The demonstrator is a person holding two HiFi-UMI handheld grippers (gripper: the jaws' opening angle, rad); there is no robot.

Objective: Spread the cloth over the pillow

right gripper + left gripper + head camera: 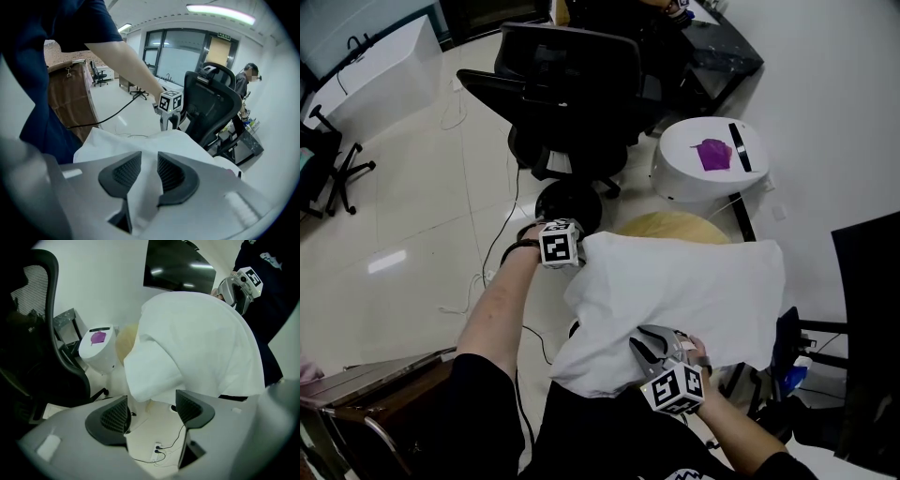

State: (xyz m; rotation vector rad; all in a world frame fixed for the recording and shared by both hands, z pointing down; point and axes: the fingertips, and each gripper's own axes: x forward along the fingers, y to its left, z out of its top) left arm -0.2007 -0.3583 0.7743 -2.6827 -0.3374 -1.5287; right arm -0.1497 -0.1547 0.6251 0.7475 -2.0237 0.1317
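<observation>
While right gripper (149,163) pinches cloth (675,291) | left gripper (152,408) fingers (115,417) apart | pillow (670,225) underneath

Readable text: none in any view.
Left marker cube: the white left marker cube (560,244) on the left hand-held gripper (152,409), at 10 o'clock from the head view's centre, bears only black-and-white square code patterns, no letters or digits.
Right marker cube: the white right marker cube (678,387) on the right hand-held gripper (149,169), at 5 o'clock from that centre, bears the same kind of pattern.
Door sign: a small dark sign (224,35) above the tan door (218,51), at 1 o'clock in the right gripper view, too small to read.
Clothing print: white print (271,256) on dark blue clothing (281,310), at 1 o'clock in the left gripper view, blurred.
</observation>
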